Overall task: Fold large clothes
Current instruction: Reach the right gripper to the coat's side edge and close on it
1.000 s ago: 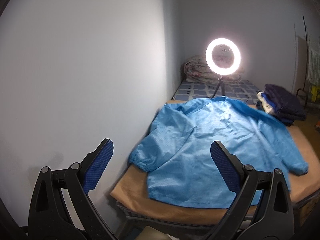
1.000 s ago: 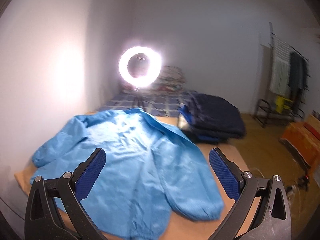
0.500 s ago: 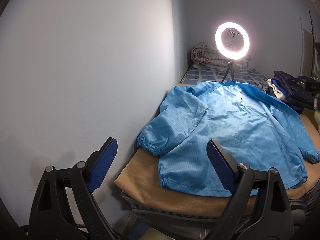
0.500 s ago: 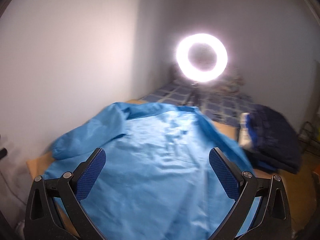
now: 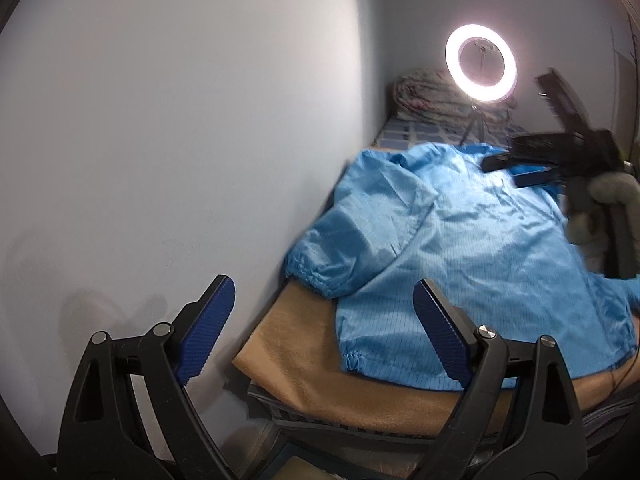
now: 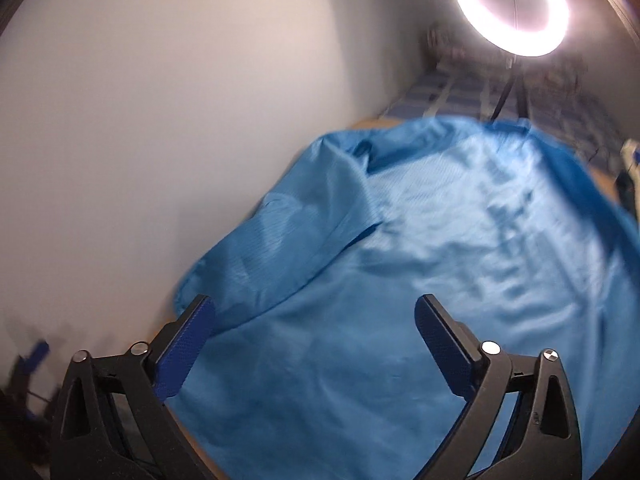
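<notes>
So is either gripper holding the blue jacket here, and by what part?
Nothing is held. The left gripper and right gripper both stand open, with the jacket lying spread out beyond them.

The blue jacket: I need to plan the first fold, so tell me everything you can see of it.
The blue jacket is a large, thin, slightly shiny garment with a fine grid weave, long sleeves and gathered elastic cuffs. It lies spread flat and lightly wrinkled on a tan blanket, hem toward the cameras. One sleeve lies beside the white wall. Neither open gripper visibly touches it.
</notes>
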Available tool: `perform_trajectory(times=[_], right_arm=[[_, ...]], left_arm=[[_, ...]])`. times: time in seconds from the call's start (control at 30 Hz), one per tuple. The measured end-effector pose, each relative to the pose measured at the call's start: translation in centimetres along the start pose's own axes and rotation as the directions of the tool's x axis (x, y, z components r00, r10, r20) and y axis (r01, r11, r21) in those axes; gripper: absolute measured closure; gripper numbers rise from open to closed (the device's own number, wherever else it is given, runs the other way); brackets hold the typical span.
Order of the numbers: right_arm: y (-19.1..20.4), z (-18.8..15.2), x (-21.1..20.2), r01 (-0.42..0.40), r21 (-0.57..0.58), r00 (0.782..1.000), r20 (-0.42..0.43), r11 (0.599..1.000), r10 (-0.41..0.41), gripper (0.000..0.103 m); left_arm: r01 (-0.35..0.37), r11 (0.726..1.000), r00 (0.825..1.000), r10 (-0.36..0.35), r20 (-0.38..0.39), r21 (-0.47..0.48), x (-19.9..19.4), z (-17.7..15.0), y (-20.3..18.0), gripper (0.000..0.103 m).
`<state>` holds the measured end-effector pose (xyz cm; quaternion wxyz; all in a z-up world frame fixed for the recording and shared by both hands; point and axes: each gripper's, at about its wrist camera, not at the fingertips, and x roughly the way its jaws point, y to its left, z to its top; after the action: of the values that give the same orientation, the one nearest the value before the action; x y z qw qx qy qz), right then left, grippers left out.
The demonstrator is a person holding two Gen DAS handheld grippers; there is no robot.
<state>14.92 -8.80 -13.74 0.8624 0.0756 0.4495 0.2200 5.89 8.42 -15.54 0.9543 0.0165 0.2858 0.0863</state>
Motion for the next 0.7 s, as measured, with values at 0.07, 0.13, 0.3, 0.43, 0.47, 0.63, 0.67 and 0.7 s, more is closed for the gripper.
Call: perform_trajectory(times=[0.07, 0.13, 0.3, 0.43, 0.47, 0.63, 0.67, 0.7], right_arm=[[-0.7, 0.0, 2.7, -0.049, 0.093, 0.998, -0.038, 0.994, 0.053, 0.016], [-1.6, -0.5, 5.2, -0.100, 0.197, 0.990, -0.075, 0.975, 0.117, 0.025], [-2.1, -1.7, 10.7, -0.143, 0.323, 0.966, -0.159, 0.936, 0.203, 0.049], [-1.4, -1.8, 13.3, -0.165, 0.327, 0.956, -0.181, 0.930, 0.232, 0.052], [-1.3, -1.7, 13.8, -0.159, 0.328, 0.955, -0.188, 0.931, 0.229, 0.052], [-1.8, -1.6, 15.7, -0.130, 0.371, 0.953, -0.209, 0.920, 0.219, 0.052], [-1.9, -1.6, 15.8, -0.131, 0.378, 0.953, -0.206, 0.917, 0.221, 0.052], [-2.0, -1.6, 16.1, -0.136, 0.386, 0.953, -0.200, 0.912, 0.227, 0.052]], left_arm=[[0.008, 1.000, 1.000, -0.008, -0.009, 0.008, 0.7, -0.3, -0.1, 0.012], [0.026, 1.000, 0.999, -0.026, -0.028, 0.001, 1.4, -0.5, 0.0, 0.021], [0.056, 0.998, 0.997, -0.057, -0.053, -0.015, 2.9, -0.7, 0.4, 0.028], [0.066, 0.997, 0.996, -0.068, -0.065, -0.032, 3.6, -0.7, 1.0, 0.028], [0.069, 0.997, 0.995, -0.072, -0.068, -0.040, 3.8, -0.7, 1.3, 0.028], [0.080, 0.993, 0.993, -0.088, -0.082, -0.090, 4.4, -0.8, 1.8, 0.028], [0.082, 0.992, 0.993, -0.090, -0.083, -0.096, 4.6, -0.8, 1.9, 0.028], [0.084, 0.991, 0.992, -0.093, -0.083, -0.101, 4.6, -0.9, 2.0, 0.028]])
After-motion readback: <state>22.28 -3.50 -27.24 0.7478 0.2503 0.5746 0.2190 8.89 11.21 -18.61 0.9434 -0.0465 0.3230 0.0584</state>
